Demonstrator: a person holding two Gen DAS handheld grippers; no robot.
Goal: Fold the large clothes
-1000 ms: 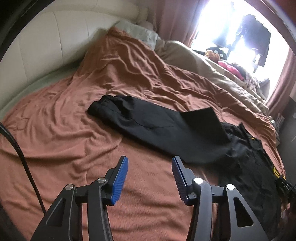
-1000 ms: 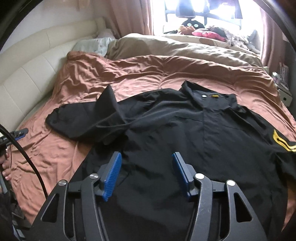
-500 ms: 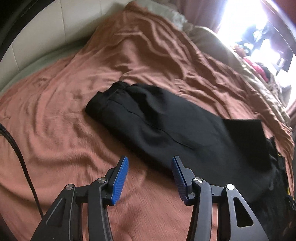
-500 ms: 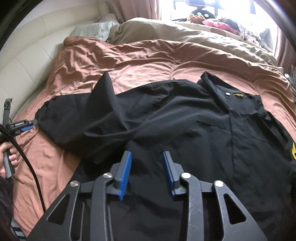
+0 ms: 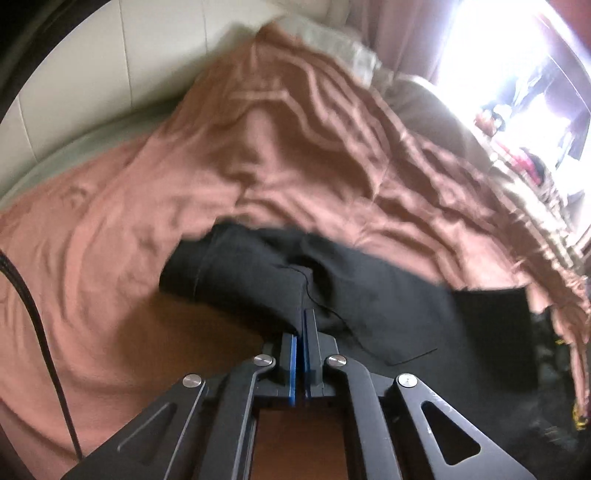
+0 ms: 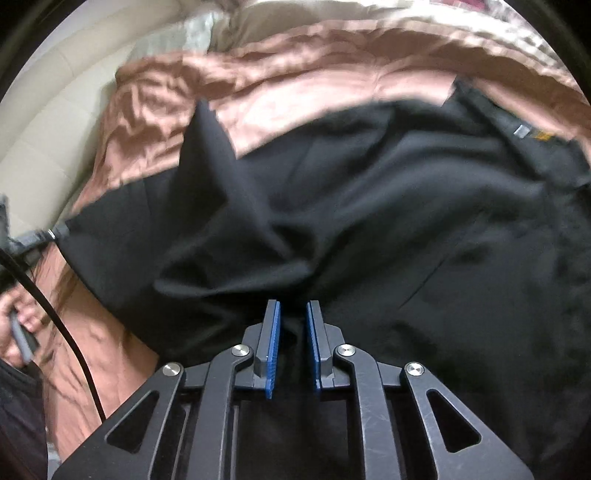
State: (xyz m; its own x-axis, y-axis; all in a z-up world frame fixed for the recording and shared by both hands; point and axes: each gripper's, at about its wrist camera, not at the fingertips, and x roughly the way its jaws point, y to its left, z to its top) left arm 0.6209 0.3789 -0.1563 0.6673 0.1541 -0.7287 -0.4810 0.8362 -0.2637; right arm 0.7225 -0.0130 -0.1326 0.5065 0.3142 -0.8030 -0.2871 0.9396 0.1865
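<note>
A large black shirt (image 6: pixel 388 221) lies spread on a rust-brown bedspread (image 5: pixel 295 155). Its long sleeve (image 5: pixel 258 280) reaches left in the left wrist view. My left gripper (image 5: pixel 303 314) is shut on the sleeve's near edge, with black cloth pinched between the blue pads. My right gripper (image 6: pixel 293 306) is closed down on a bunched fold of the shirt body, with a narrow gap between its pads filled by cloth. The collar (image 6: pixel 517 129) with a yellow tag lies at the far right. The other gripper (image 6: pixel 33 236) shows at the sleeve's end.
A cream padded headboard (image 5: pixel 92 74) runs along the left. A beige duvet (image 6: pixel 332 18) and pillows lie at the far side. A bright window (image 5: pixel 517 55) with toys is at the back right. A black cable (image 5: pixel 37 332) hangs at the left.
Both grippers moved forward and down onto the shirt and closed, the left on the sleeve edge, the right on a fold of the body. The cloth has bunched up at each grip.
</note>
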